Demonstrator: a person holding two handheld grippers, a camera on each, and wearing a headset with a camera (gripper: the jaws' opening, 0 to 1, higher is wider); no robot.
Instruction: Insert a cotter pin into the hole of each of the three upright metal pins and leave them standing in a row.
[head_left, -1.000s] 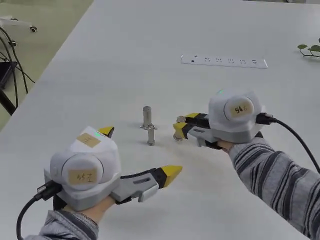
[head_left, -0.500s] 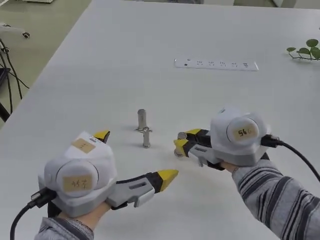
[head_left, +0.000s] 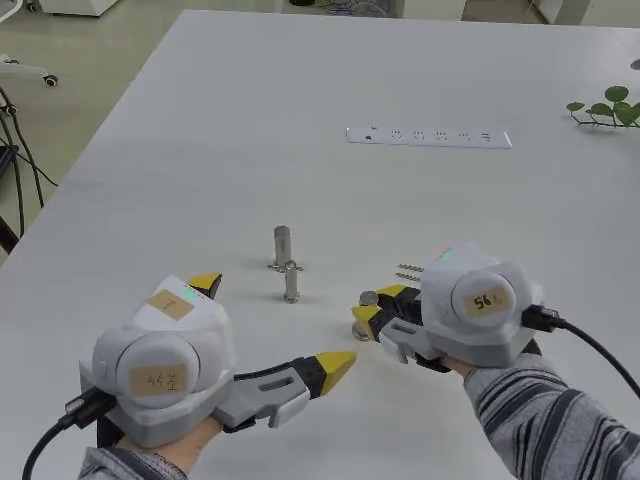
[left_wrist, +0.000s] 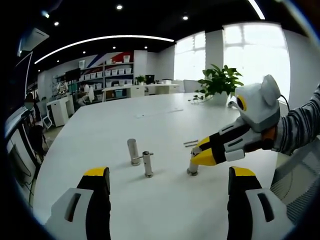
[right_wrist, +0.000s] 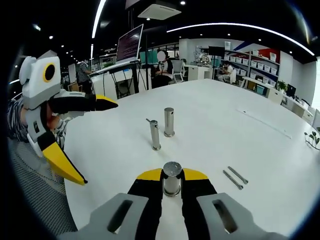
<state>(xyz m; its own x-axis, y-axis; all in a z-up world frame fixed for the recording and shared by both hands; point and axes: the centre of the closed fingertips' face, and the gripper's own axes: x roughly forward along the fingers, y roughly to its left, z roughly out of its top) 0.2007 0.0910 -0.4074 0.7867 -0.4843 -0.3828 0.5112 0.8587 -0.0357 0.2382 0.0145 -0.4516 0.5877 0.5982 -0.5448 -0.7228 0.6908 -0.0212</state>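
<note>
The right gripper has drawn back toward the person and rightward from the short upright steel pin with a cotter through its top, carrying a third grey cylindrical steel pin clamped upright between its yellow-tipped jaws. The retreat uncovers two thin loose metal cotter pins, lying flat to the right of the cottered pin and just beyond the right gripper. Their long axes run roughly toward the cottered pin. A taller plain steel pin stands just behind the cottered one. The left gripper hovers on the person's side of the cottered pin, jaws spread wide and empty. It is probably the one to fetch a cotter, though those lie nearer the busy right gripper, across the held pin.
</note>
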